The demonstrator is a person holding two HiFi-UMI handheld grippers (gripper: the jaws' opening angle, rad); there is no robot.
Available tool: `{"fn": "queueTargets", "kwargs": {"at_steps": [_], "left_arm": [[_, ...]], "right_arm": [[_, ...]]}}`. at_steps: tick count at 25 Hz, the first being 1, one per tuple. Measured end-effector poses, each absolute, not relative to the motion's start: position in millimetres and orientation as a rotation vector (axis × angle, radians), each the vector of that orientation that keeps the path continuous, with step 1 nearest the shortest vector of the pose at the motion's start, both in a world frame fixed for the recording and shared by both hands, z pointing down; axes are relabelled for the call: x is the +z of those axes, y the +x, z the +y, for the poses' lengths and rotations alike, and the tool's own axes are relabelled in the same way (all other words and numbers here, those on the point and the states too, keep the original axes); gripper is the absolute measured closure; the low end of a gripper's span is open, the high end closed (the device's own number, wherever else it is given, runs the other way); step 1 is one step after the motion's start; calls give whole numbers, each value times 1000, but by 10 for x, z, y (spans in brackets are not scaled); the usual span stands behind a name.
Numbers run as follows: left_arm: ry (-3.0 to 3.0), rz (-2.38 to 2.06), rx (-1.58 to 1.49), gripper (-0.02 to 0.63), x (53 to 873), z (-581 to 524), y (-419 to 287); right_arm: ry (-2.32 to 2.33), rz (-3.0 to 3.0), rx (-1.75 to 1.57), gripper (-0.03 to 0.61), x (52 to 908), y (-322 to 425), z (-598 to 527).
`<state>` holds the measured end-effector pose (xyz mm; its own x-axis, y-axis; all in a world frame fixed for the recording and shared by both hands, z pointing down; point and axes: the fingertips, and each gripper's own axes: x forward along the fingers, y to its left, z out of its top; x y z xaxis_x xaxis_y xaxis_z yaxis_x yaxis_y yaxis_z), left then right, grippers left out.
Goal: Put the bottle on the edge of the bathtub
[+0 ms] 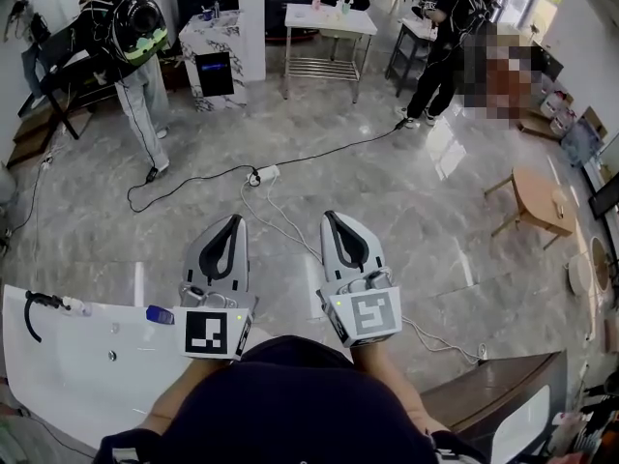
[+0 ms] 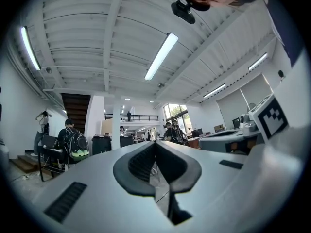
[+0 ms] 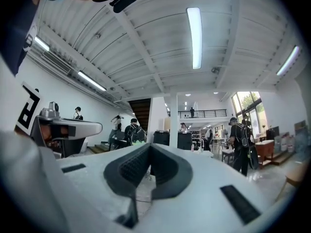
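The left tongs (image 1: 234,220) are pressed together with nothing between them; the left gripper view shows the dark pads (image 2: 146,161) meeting at the tip. The right tongs (image 1: 333,217) are likewise closed and empty, which the right gripper view confirms. Both sit side by side at the lower centre of the head view, apart from each other, and touch nothing.

Just left of the left tongs' marker cube, a small blue thing (image 1: 160,314) lies on the rim of the white bathtub (image 1: 58,375) at the lower left. It may be the bottle, but it is too small to tell. A black fitting (image 1: 34,312) sits at the tub's far left.

Above the tongs, a white power strip (image 1: 263,173) and its cables lie on the marble floor (image 1: 406,191). Further up stands a white worktop (image 1: 329,17), and a round wooden table (image 1: 542,201) stands at the right.

Only the head view shows the tub and the floor. The gripper views show ceiling strip lights (image 2: 160,56), a staircase (image 2: 75,108) and people standing about.
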<state>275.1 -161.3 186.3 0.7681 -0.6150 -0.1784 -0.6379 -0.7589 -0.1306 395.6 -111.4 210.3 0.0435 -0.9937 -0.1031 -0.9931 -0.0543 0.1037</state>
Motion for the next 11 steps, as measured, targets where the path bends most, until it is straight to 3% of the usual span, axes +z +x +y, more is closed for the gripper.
{"fn": "queueTargets", "kwargs": {"at_steps": [11], "left_arm": [[-2762,988,151,612,1950,-1596,2761]], "right_arm": [[2306,-2146,-264,577,2088,4026,-1073]]}}
